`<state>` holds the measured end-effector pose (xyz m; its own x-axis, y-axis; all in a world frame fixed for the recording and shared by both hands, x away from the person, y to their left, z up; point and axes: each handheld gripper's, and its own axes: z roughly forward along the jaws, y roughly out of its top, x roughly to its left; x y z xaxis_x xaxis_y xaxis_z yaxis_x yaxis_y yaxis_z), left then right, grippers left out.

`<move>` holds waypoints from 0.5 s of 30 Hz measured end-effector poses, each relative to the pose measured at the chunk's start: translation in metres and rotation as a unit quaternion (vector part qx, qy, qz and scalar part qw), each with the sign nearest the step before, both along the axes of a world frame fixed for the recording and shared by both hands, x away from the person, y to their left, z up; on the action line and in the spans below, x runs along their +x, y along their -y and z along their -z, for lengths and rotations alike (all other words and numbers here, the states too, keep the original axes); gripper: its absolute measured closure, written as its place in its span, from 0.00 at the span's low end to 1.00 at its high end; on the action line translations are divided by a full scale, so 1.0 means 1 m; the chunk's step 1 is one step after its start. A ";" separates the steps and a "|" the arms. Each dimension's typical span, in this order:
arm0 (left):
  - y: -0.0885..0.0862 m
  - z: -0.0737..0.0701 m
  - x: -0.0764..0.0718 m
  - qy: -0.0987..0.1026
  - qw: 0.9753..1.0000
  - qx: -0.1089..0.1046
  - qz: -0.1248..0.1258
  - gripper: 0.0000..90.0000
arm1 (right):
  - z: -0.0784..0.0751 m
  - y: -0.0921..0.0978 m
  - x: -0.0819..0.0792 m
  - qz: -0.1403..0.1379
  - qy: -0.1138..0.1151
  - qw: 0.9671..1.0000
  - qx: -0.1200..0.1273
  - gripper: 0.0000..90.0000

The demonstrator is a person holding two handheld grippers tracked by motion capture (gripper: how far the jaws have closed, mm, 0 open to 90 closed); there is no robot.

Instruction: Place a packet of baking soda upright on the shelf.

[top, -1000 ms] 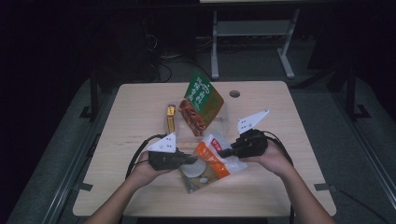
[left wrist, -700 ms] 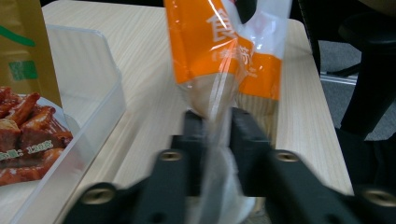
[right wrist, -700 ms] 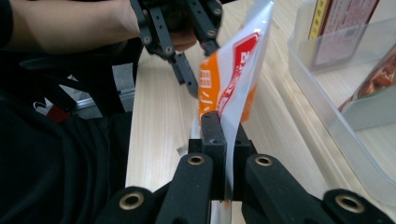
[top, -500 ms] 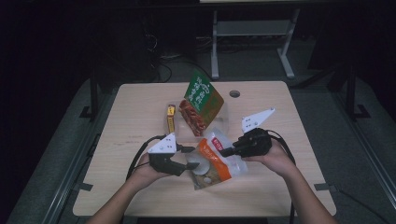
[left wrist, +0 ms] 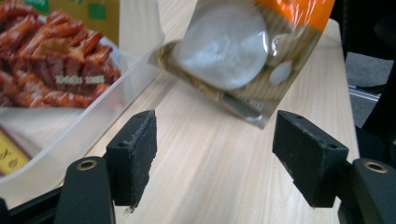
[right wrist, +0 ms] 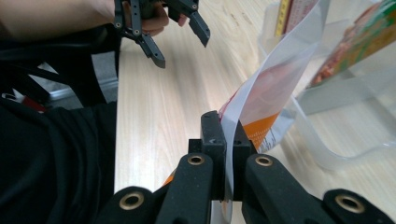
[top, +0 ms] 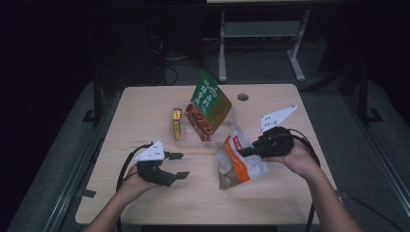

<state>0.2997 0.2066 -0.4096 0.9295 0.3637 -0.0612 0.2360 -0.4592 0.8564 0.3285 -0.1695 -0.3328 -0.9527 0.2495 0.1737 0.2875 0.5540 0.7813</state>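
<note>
Pouch (right wrist: pixel 261 100) edge pinched inside right tongs (right wrist: pixel 227 140)

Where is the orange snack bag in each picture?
High view: the orange snack bag hangs right of centre, pinched by the right gripper.
Left gripper view: top middle, above the open left gripper.
Right gripper view: centre, its edge clamped between the jaws.
Shared landmark: the clear tray holding the green packet, seen beside the bag in all three.

Pouch (top: pixel 239 162) right of clear bin (top: pixel 193 137)
</note>
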 end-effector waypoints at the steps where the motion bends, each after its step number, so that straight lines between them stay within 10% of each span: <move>1: 0.000 0.000 0.001 0.000 1.000 0.002 -0.001 0.32 | -0.002 0.001 0.001 0.000 0.002 1.000 -0.005 1.00; 15: 0.007 0.008 0.000 -0.011 1.000 0.021 0.008 0.31 | -0.020 0.011 0.006 0.021 0.028 0.999 -0.025 1.00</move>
<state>0.3001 0.1999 -0.4180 0.9339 0.3513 -0.0664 0.2466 -0.4986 0.8310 0.3346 -0.1809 -0.3127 -0.9487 0.2973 0.1076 0.2691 0.5806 0.7684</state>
